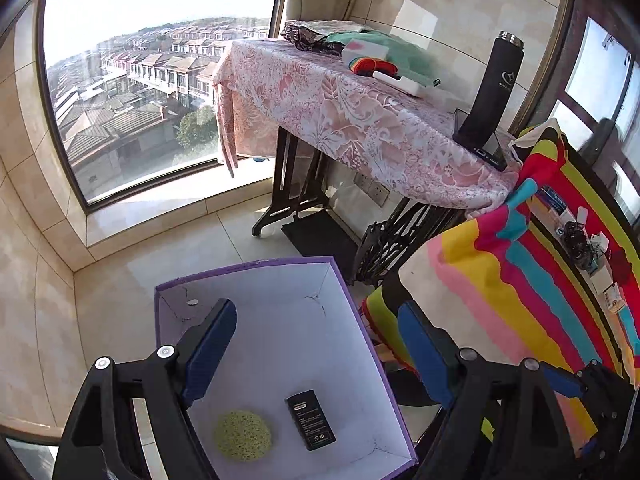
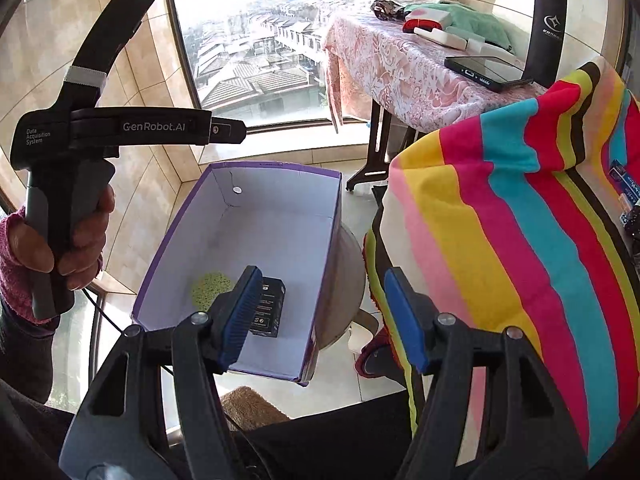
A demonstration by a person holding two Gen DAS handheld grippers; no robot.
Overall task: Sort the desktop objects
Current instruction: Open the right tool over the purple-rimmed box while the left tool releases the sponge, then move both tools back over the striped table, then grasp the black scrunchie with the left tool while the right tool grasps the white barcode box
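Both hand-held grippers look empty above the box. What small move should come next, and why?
Probably swing the right hand-held gripper toward the striped cloth for another small item. Both it and the left hand-held gripper are open and hold nothing. The purple box already holds the black pack and green sponge, while several small objects lie on the cloth.

down on the floor (image 1: 168, 240), left of the cloth-covered counter (image 1: 520, 280): an open box (image 1: 280, 312). inside the box, side by side: a round sponge (image 1: 243, 435) on the left, a small flat battery (image 1: 311, 419) on the right. on the counter, along the far right side: a row of small things (image 1: 584, 240). behind, by the window (image 1: 152, 80): a second counter (image 1: 340, 100), with a tall bottle (image 1: 494, 88) standing on its near end, a phone (image 2: 486, 70) lying just beside the bottle, folded cloths (image 1: 360, 46) at the far end.
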